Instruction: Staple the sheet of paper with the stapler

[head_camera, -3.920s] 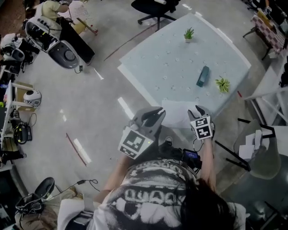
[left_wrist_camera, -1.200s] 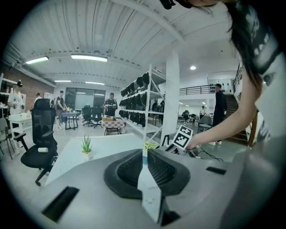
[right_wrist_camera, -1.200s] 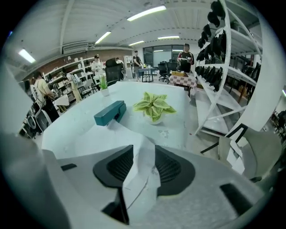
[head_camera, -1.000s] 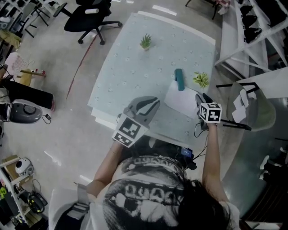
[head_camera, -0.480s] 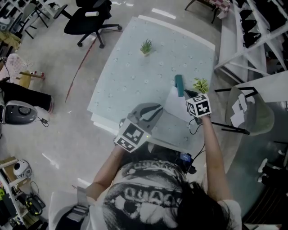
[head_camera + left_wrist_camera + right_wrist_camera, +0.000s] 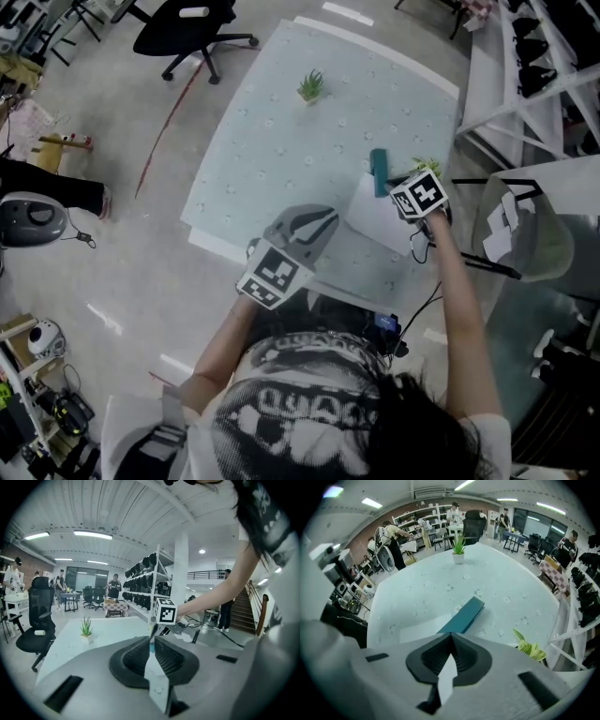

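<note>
Your right gripper (image 6: 451,635) holds its jaws together on nothing and points at the near end of the teal stapler (image 6: 463,616). The sheet of paper (image 6: 418,629) lies flat on the table (image 6: 440,583), with its edge at the stapler. I cannot tell if a corner sits in the stapler's mouth or if a staple is already in. Your left gripper (image 6: 151,638), also closed and empty, hovers well apart from the stapler. A leafy plant (image 6: 529,648) stands just beside the stapler and blocks nothing

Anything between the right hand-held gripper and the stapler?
Nothing visible. The right hand-held gripper, jaws shut, points straight at the stapler; the sheet of paper lies by its near end, the plant off to the right.
</note>
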Available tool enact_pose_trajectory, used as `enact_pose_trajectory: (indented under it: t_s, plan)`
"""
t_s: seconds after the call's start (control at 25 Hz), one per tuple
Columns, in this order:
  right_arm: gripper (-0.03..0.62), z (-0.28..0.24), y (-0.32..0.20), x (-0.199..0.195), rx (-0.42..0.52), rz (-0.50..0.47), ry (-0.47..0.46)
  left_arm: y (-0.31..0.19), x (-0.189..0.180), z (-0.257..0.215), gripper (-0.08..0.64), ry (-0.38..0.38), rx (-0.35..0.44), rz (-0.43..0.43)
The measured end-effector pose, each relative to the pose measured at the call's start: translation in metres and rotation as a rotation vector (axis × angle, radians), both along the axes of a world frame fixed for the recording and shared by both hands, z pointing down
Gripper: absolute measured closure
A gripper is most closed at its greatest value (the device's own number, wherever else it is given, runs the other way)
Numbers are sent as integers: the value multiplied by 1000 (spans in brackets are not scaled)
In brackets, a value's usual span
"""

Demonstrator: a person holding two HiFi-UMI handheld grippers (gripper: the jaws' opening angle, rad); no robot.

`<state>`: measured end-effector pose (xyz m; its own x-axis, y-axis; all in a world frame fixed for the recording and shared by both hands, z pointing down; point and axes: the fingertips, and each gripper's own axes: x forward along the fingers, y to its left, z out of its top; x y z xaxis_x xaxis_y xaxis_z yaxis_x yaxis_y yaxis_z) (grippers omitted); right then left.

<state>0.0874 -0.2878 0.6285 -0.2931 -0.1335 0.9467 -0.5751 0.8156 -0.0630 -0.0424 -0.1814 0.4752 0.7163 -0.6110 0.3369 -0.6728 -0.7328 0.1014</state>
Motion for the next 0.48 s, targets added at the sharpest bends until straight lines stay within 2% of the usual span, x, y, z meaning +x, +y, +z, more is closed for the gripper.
enact_pose_trajectory:
  t_s: [0.28, 0.48]
  plan:
    - [589, 5, 0, -5, -113, -62, 77, -9, 15, 7, 529, 25, -17, 17]
    - [594, 3, -1, -4, -94, -46, 71, -15, 31, 8, 529, 35, -17, 45]
